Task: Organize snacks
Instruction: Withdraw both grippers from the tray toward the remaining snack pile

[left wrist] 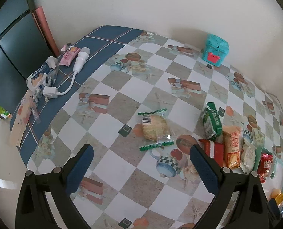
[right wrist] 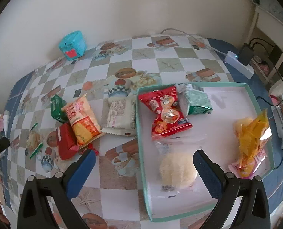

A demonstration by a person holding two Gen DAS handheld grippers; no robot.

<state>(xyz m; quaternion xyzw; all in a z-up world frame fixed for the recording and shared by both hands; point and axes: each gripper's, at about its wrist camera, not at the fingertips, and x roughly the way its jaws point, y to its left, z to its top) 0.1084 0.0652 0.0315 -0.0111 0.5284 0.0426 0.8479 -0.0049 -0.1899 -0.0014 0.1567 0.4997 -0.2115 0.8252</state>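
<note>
A shallow teal-rimmed white tray (right wrist: 141, 133) lies on the checked table and holds a red snack pack (right wrist: 165, 110), a green pack (right wrist: 196, 101), a clear-wrapped round cake (right wrist: 176, 168) and a yellow pack (right wrist: 252, 135). Left of the tray lie a white pack (right wrist: 120, 116), an orange pack (right wrist: 82, 118), a red pack (right wrist: 66, 141) and a green pack (right wrist: 57, 106). A clear-wrapped biscuit with green ends (left wrist: 154, 126) lies apart on the table. My left gripper (left wrist: 141, 171) is open and empty above the table, short of the biscuit. My right gripper (right wrist: 143, 173) is open and empty over the tray's left rim.
A teal box with a red crab (left wrist: 215, 50) stands by the back wall. A white plug lamp (left wrist: 80, 59), a pink packet (left wrist: 68, 56) and a torn wrapper (left wrist: 40, 76) lie on the blue border at the far left. A power strip with a charger (right wrist: 240, 63) and cables lie to the right.
</note>
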